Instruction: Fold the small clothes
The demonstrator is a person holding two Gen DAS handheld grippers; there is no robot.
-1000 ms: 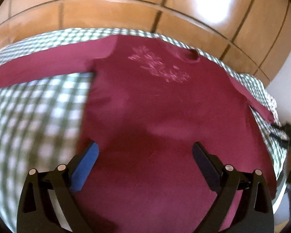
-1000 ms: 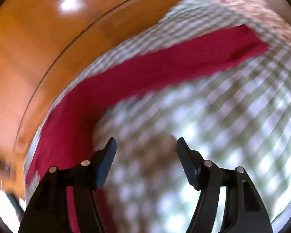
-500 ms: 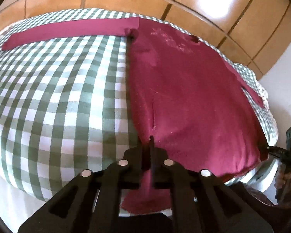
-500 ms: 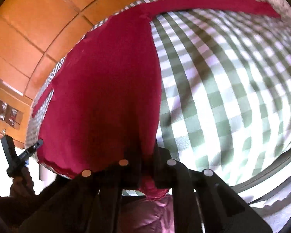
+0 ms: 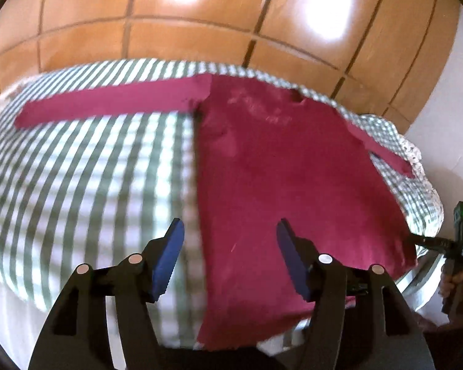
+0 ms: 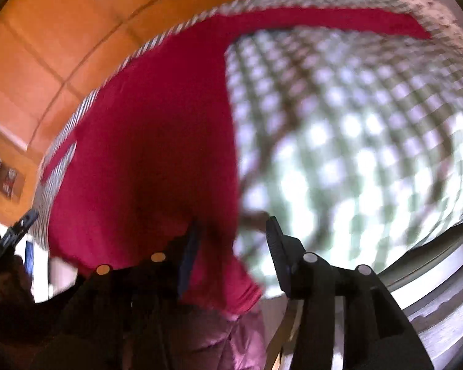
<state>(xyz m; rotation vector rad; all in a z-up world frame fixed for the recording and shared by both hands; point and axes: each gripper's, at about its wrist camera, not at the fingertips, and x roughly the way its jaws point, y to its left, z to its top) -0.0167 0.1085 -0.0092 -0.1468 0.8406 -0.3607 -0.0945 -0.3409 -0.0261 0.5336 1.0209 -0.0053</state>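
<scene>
A dark red long-sleeved shirt [image 5: 277,178] lies flat, front up, on a table with a green and white checked cloth [image 5: 86,185]. One sleeve [image 5: 114,100] stretches out to the left, the other [image 5: 382,151] to the right. My left gripper [image 5: 228,246] is open and empty above the shirt's left hem edge. In the right wrist view, the shirt [image 6: 145,154] hangs over the table's near edge. My right gripper [image 6: 231,243] is open over its right hem corner [image 6: 231,289]. The right gripper also shows in the left wrist view [image 5: 456,246], beyond the shirt's right edge.
The floor beyond the table is orange-brown tile [image 5: 200,15]. A white wall [image 5: 447,108] stands at the right. The table's rim [image 6: 441,274] curves at the lower right in the right wrist view. A pinkish quilted garment [image 6: 231,339] is below the right gripper.
Half a second ago both grippers were shut on the shirt's hem corners. Both have since opened and let go, and the shirt lies spread on the cloth.
</scene>
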